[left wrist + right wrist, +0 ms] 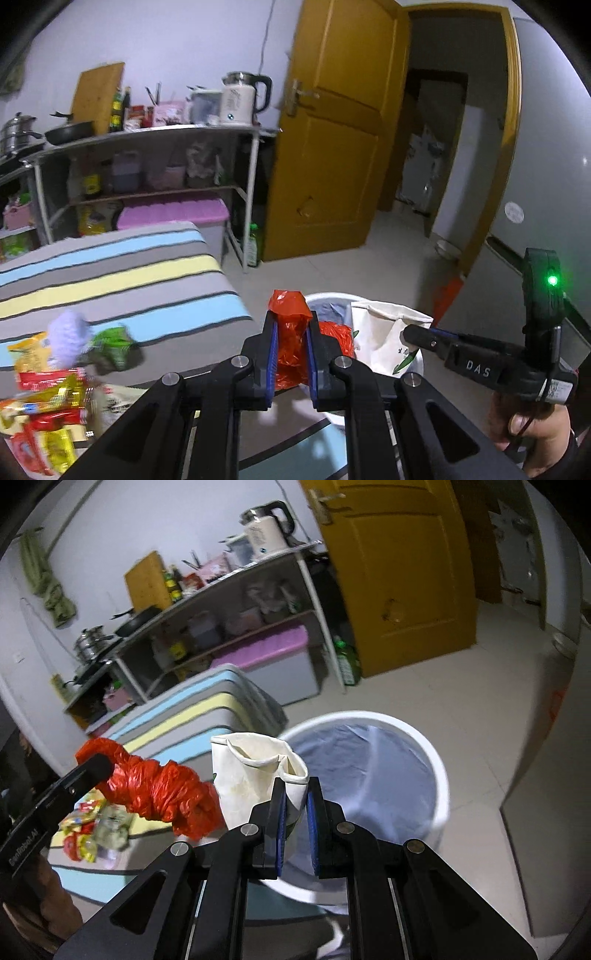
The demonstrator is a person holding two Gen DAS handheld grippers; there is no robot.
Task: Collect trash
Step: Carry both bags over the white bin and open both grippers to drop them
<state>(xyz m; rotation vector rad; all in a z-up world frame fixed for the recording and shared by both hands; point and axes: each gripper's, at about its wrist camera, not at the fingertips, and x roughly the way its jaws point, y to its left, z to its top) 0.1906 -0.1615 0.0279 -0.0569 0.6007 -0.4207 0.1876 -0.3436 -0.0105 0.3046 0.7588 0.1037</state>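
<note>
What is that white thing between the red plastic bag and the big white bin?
A white cloth bag, pinched at its rim by the right gripper. In the right wrist view it hangs between the red bag and the bin.

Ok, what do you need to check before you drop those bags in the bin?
1. Left tool clamped on red plastic bag: ok.
2. Right tool clamped on white paper bag: ok.
3. White bin open, liner in: ok.
4. White paper bag over the bin: not ok, beside its rim.
5. Red plastic bag over the bin: cannot tell.
6. More wrappers left on the striped bed: not ok.
</note>
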